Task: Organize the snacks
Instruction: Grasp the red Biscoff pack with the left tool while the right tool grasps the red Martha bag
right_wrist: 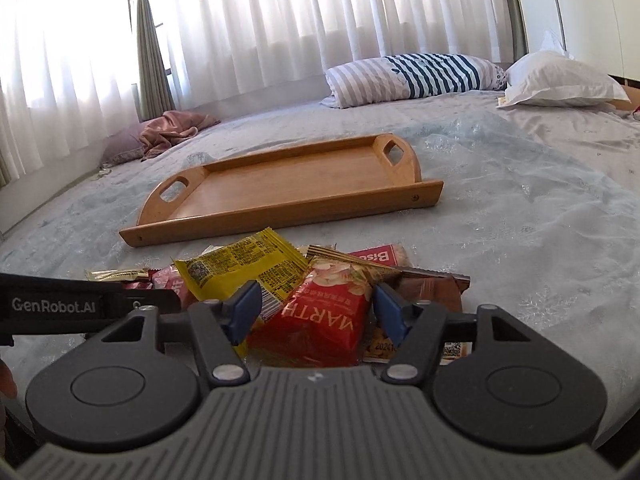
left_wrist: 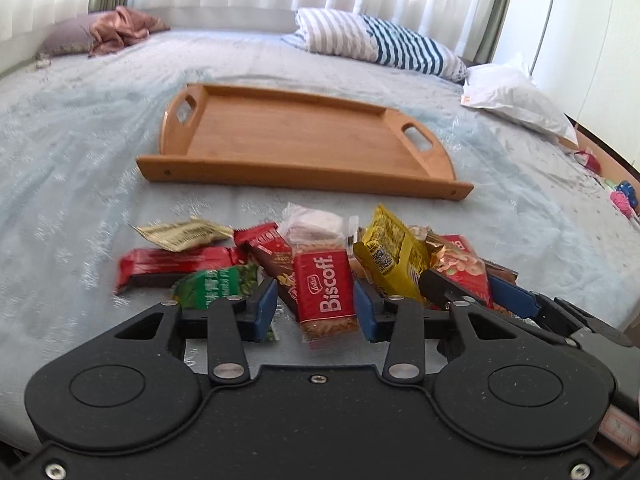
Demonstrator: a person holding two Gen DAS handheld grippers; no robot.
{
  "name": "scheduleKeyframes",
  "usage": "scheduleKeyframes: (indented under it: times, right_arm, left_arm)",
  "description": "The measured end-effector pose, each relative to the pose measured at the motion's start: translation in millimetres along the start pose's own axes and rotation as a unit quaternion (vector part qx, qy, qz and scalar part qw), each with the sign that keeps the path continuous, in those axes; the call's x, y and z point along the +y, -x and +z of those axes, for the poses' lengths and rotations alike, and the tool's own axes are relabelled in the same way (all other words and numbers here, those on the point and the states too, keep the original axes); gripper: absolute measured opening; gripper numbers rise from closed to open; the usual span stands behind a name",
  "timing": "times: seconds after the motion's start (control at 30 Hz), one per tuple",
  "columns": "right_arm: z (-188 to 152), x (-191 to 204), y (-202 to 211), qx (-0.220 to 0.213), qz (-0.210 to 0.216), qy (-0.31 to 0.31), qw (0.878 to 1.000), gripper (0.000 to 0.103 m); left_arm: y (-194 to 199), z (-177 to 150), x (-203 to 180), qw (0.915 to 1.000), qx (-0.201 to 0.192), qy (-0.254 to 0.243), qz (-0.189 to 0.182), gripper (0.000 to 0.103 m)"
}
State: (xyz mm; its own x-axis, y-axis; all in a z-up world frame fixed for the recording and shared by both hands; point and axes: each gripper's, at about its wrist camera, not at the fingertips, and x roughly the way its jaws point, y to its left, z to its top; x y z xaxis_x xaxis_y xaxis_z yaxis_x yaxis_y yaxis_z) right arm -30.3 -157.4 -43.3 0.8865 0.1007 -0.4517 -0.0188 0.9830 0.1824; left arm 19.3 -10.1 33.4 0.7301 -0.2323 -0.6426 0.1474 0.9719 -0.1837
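Meanwhile, left tongs clenched the Biscoff packet and right tongs the red nut packet, over the snack pile on the bed, near the tray.

"Lotus Biscoff" stands in white letters on the red rectangular biscuit wrapper that lies between the blue pads of the left gripper. In the right wrist view, "MARTH", upside down and cut off, stands in white on the red glossy snack pouch between the pads of the right gripper. Beyond that pouch, a red-and-white wrapper shows an inverted "Bis". Left of the right gripper, "GenRobot.AI" is printed in white on the black body of the other gripper. Under the right pad, a pale packet edge bears "2024"; the rest is hidden. Small print on the yellow crinkled packet is too fine to read.
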Motion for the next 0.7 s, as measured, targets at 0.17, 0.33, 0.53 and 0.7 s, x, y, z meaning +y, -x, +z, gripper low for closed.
scheduleKeyframes:
  times: [0.17, 0.33, 0.53, 0.7]
  right_arm:
    - [2, -5, 2, -0.001, 0.001, -0.014, 1.000, 0.054]
    - [4, -14, 7, -0.009, 0.010, -0.036, 0.999, 0.049]
    - [12, -15, 16, -0.029, 0.013, -0.025, 0.999, 0.048]
    - [22, -17, 16, -0.034, 0.019, -0.018, 0.999, 0.048]
  left_arm:
    - [-17, -1, -1, 0.9999, 0.011, 0.000, 0.001, 0.039]
    - [-17, 1, -2, 0.9999, 0.010, -0.006, 0.003, 0.032]
    - [-3, 10, -3, 0.9998, -0.014, -0.014, 0.000, 0.032]
    - [1, 25, 2, 0.9997, -0.015, -0.001, -0.021, 0.032]
